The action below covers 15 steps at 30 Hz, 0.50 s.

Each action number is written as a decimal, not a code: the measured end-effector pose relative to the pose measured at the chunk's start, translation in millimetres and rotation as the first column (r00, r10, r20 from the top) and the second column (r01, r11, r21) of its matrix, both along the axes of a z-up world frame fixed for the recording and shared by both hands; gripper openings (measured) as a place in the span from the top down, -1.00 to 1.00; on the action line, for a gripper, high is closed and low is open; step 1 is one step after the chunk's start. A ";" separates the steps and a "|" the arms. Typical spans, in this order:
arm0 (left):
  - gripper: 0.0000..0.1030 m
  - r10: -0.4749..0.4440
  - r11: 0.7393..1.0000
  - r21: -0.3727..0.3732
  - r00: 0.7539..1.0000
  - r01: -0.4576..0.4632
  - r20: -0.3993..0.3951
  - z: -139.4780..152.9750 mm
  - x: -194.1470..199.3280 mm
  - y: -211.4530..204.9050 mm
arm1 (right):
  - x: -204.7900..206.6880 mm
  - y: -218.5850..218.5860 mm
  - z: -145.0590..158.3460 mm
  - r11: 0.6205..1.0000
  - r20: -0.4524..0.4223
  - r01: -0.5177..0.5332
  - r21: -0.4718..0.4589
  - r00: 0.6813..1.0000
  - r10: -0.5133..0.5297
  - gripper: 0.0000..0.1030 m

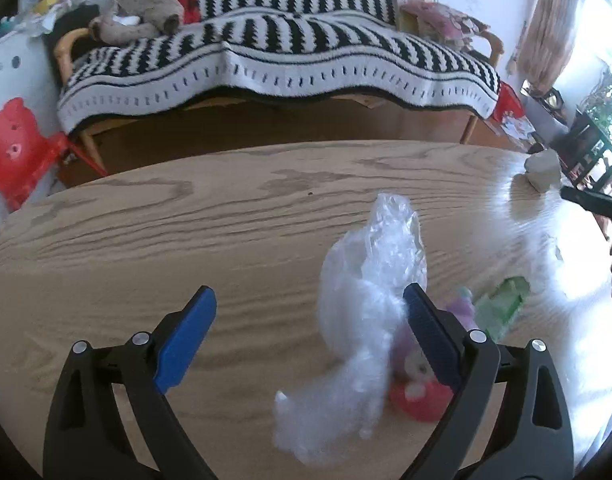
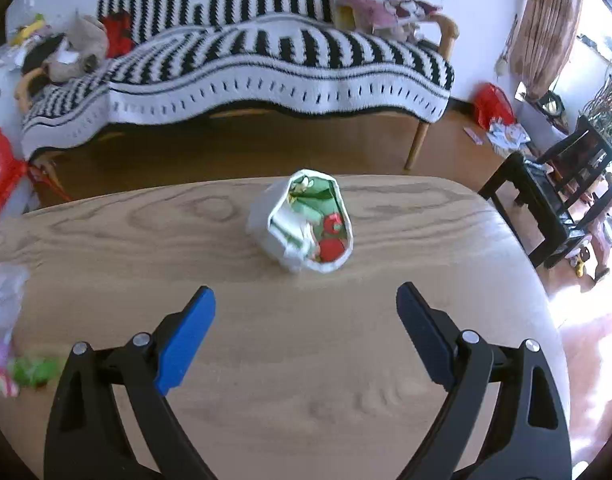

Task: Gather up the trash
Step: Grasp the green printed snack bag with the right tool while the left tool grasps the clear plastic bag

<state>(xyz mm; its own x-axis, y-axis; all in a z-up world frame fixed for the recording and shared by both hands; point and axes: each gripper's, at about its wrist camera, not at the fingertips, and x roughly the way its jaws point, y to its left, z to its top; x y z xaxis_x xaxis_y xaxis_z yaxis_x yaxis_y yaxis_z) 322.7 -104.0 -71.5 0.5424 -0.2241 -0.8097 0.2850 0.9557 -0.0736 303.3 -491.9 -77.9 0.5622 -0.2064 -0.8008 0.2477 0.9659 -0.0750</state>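
Trash lies on the wooden table (image 2: 105, 240): a crumpled paper cup (image 2: 301, 224) ahead of the right gripper (image 2: 306, 300), a clear plastic bag (image 1: 370, 280) by the left gripper (image 1: 310, 300). Both grippers' fingers are wide apart, holding nothing.

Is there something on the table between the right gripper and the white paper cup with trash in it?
Nothing visible. Bare table lies between the open right gripper and the cup, which lies tipped just ahead of it.

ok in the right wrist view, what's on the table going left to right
clear plastic bag → green wrapper → left blue finger of the right hand-held gripper → crumpled paper cup → its dark right finger
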 end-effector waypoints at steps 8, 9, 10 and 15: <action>-0.38 -0.027 0.999 -0.035 1.000 0.027 -0.002 -13.3 20.6 -15.4 | 53.9 12.3 -29.9 0.997 -0.066 -0.039 -0.063 0.997 0.035 -0.34; -0.04 -0.035 0.999 -0.037 0.999 0.035 -0.008 -15.0 20.3 -17.8 | 55.3 14.1 -31.1 0.997 -0.071 -0.043 -0.062 0.997 0.038 -0.11; 0.14 -0.047 0.998 -0.039 0.999 0.046 -0.010 -15.9 18.7 -21.1 | 57.1 15.7 -32.6 0.997 -0.079 -0.048 -0.063 0.996 0.043 0.07; 0.59 -0.073 0.997 -0.015 0.997 0.073 0.022 -8.2 3.7 -26.9 | 45.8 25.2 -27.0 0.994 -0.063 -0.078 -0.081 0.995 0.073 0.53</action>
